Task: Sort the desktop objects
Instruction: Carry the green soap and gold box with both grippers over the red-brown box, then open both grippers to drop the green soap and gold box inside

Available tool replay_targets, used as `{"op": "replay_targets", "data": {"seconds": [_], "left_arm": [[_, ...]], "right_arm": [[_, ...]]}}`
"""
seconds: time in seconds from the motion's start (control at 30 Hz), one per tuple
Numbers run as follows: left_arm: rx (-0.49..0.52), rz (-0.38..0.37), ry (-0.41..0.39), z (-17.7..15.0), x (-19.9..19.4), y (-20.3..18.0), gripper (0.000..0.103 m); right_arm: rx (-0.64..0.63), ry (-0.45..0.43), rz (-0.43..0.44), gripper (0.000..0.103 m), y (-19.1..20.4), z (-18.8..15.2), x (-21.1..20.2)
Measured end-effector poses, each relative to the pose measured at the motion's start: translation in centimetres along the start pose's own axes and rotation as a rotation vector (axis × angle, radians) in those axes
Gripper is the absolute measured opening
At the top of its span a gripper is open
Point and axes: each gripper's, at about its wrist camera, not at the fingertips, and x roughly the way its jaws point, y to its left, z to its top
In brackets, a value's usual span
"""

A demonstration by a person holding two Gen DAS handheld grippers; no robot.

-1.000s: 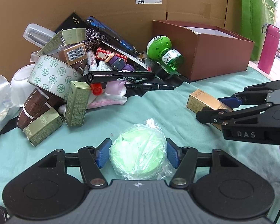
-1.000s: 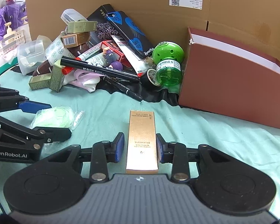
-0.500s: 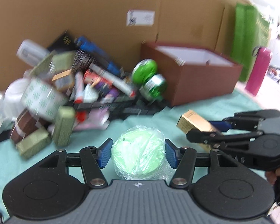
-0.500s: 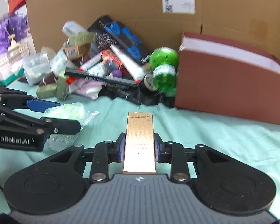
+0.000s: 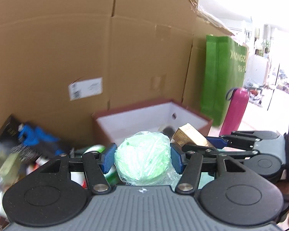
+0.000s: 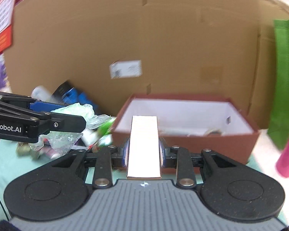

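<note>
My left gripper point(image 5: 142, 158) is shut on a green round item in a clear plastic bag point(image 5: 142, 161), held in the air in front of the brown box point(image 5: 154, 115). My right gripper point(image 6: 144, 152) is shut on a long gold carton point(image 6: 144, 146), also lifted, pointing at the open brown box point(image 6: 183, 132) with its white inside. The right gripper shows in the left wrist view point(image 5: 208, 144) with the gold carton point(image 5: 190, 135). The left gripper shows in the right wrist view point(image 6: 69, 117) with the bagged item point(image 6: 75, 115).
A pile of mixed items point(image 5: 28, 150) lies left of the box, blurred. A tall cardboard wall point(image 5: 86, 48) stands behind. A green bag point(image 5: 221, 77) and a pink bottle point(image 5: 235, 111) stand right of the box. Small items lie inside the box point(image 6: 213, 131).
Both grippers have lifted their objects off the teal cloth and moved up and toward the brown box. The box's white inside now shows from above.
</note>
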Motion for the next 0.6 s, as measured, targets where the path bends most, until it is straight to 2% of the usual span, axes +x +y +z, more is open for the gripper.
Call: {"op": "replay_targets", "data": {"seconds": [0.23, 0.33, 0.6], "left_arm": [[-0.063, -0.003, 0.041, 3.3, 6.1, -0.4, 0.061], [-0.092, -0.009, 0.078, 4.1, 8.8, -0.4, 0.061], [-0.082, 0.002, 0.16, 4.2, 14.7, -0.8, 0.061]], "right_arm": [[0.035, -0.011, -0.112, 0.029, -4.9, 3.0, 2.8], [0.055, 0.012, -0.126, 0.029, -6.8, 3.9, 4.8], [0.044, 0.105, -0.167, 0.029, -9.8, 4.3, 10.6]]}}
